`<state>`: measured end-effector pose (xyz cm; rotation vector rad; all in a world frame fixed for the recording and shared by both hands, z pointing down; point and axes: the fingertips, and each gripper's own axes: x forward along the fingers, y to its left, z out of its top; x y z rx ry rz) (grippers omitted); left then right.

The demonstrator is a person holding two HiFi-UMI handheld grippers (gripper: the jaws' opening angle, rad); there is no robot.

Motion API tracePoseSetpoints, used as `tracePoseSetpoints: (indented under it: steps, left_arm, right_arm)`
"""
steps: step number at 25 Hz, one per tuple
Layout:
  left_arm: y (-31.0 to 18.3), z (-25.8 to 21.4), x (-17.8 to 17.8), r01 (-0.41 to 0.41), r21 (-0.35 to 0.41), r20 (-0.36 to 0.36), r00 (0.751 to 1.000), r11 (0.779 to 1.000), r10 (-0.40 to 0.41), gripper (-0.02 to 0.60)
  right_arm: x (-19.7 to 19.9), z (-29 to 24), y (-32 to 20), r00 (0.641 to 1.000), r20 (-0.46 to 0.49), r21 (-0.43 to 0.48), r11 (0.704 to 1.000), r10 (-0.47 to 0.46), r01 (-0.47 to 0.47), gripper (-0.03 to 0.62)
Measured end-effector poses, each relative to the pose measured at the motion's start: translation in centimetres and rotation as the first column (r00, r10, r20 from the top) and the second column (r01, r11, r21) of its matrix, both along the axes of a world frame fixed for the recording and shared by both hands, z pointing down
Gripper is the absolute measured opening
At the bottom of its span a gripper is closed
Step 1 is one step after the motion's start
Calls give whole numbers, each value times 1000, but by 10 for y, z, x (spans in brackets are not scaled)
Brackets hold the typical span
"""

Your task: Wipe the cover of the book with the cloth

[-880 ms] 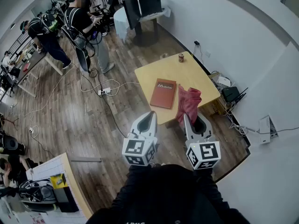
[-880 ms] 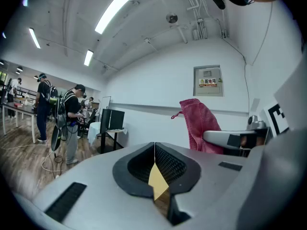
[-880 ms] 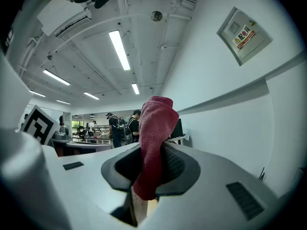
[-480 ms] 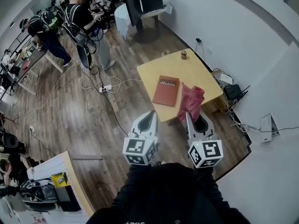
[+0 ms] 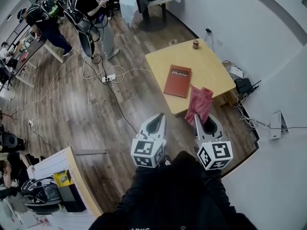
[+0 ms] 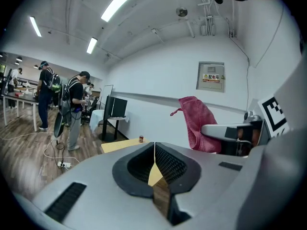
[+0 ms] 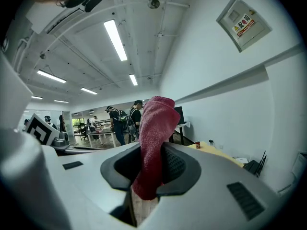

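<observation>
A red-brown book [image 5: 178,81] lies flat on the small yellow table [image 5: 211,66], near its front left edge. My right gripper [image 5: 201,121] is shut on a pink-red cloth [image 5: 199,103], which stands up from the jaws and hangs over the table's near edge. In the right gripper view the cloth [image 7: 154,143] fills the gap between the jaws. My left gripper [image 5: 154,124] is shut and holds nothing, out over the wooden floor, short of the table. The left gripper view shows the cloth [image 6: 196,123] to the right.
A small can [image 5: 195,44] stands at the table's far corner. Cables [image 5: 103,78] trail over the floor left of the table. Two people [image 5: 86,8] stand at the far left near desks. A white wall [image 5: 268,56] runs close behind the table.
The head camera has shifted, so the table and book sit a little farther right and up in view. Both grippers keep their pose, the cloth still held.
</observation>
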<state>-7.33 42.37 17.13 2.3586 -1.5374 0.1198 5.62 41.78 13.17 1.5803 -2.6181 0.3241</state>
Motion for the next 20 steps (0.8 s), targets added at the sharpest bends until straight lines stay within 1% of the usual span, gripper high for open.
tracePoseSetpoints:
  steps: [4,8,14,20]
  left_arm:
    - [5,24,-17,2,-63,-20,1000,998,-3,37]
    - [-6,36,-21,2,-96,-25,1000,995,-4,37]
    - [-50,51,-20,-8,-124,-22,1000,992,6,37]
    - [-127,58,-9,-4,-126,-24,1000,992,1,37]
  right_arm:
    - [-21,22,7,1000,-12,-59,998,-23,22,106]
    - [-24,32,-5,999,-19,-90,996,-29,27,106]
    - [-23,49,-53,1000,-18,-127,992,-25,23,106]
    - [-9,59,-130,998,-53,-140,990,-35,28,106]
